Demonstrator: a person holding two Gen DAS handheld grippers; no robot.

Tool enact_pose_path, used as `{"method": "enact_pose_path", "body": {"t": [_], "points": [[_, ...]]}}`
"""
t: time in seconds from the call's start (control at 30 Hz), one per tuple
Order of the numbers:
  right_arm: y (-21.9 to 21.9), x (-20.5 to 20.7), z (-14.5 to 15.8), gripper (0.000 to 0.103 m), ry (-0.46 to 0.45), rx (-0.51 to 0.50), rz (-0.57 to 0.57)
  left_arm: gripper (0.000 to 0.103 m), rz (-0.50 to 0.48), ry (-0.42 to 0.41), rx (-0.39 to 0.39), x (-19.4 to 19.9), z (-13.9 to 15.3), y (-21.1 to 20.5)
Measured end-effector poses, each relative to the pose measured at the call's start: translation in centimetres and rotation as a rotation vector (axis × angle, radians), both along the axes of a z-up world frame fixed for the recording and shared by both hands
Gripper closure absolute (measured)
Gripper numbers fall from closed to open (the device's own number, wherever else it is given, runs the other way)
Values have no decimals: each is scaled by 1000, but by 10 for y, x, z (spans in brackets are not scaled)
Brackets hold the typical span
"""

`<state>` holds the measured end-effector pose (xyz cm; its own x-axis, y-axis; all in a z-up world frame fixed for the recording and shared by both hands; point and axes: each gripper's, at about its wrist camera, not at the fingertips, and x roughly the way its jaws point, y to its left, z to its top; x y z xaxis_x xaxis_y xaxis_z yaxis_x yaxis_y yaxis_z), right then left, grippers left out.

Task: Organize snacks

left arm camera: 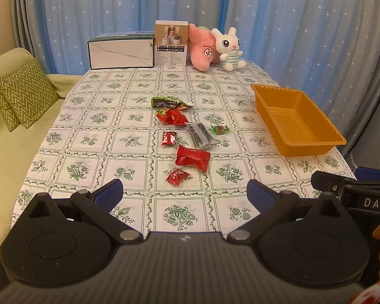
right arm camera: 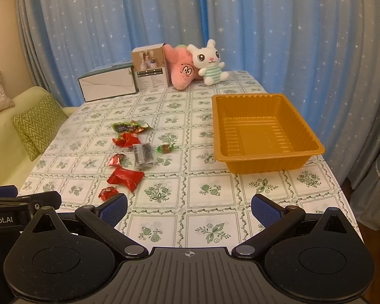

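Several wrapped snacks lie in a loose row mid-table: a green packet (left arm camera: 170, 102), a crumpled red packet (left arm camera: 172, 117), a small red packet (left arm camera: 168, 138), a clear-and-black packet (left arm camera: 199, 134), a green-wrapped candy (left arm camera: 220, 129), a large red packet (left arm camera: 193, 157) and a small red candy (left arm camera: 177, 176). An empty orange tray (left arm camera: 307, 145) stands to their right, also in the right wrist view (right arm camera: 266, 163). My left gripper (left arm camera: 185, 196) is open and empty, near the small red candy. My right gripper (right arm camera: 189, 209) is open and empty, before the tray.
Two boxes (left arm camera: 121, 52) (left arm camera: 171, 43), a pink plush (left arm camera: 202, 50) and a white bunny plush (left arm camera: 230, 49) stand along the table's far edge. A pale sofa with a green zigzag cushion (left arm camera: 22, 93) is at the left. Blue starred curtains hang behind.
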<state>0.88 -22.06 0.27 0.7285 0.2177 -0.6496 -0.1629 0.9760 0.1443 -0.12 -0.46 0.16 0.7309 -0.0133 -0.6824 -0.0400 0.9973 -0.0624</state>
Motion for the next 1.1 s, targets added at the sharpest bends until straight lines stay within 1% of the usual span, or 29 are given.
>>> {"method": "enact_pose_path", "body": {"t": [1.1], "points": [[-2,1,0,0,3,-1,-4,0,-3,5,-3,2,-1,-5]]}}
